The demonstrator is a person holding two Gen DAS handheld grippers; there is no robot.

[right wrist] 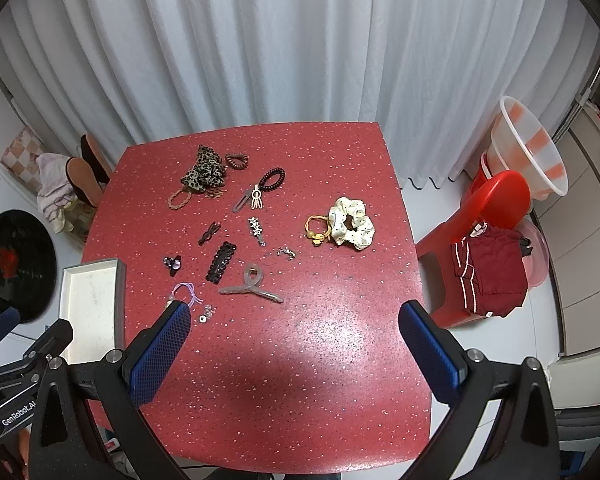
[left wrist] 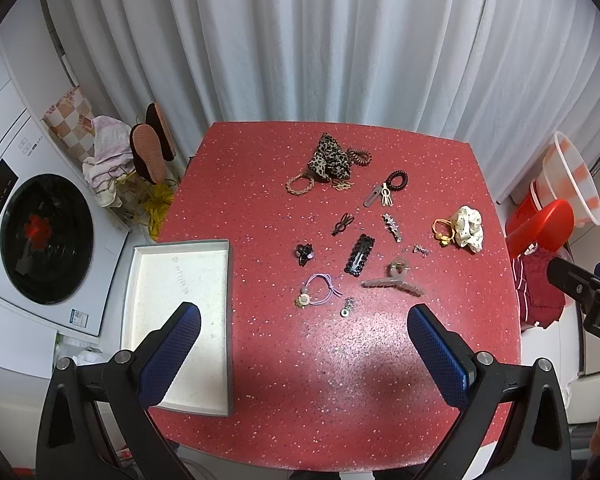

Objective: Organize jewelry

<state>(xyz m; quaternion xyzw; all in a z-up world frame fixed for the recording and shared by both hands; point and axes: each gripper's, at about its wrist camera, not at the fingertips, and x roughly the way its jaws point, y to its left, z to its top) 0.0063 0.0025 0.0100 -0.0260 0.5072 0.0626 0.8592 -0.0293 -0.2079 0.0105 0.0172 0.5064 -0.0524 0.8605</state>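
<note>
The small charm [left wrist: 347, 307] near the table's [left wrist: 440, 184] middle is too tiny to identify, and the white box [left wrist: 180, 280] at its left edge is partly hidden by the left gripper [left wrist: 304, 354], which, like the right gripper [right wrist: 294, 350], hovers spread wide, holding nothing.

A glossy speckled red table [left wrist: 268, 360] is seen; the leopard scrunchie [left wrist: 328, 158] is cloth, the tray [left wrist: 180, 280] matt white.
</note>
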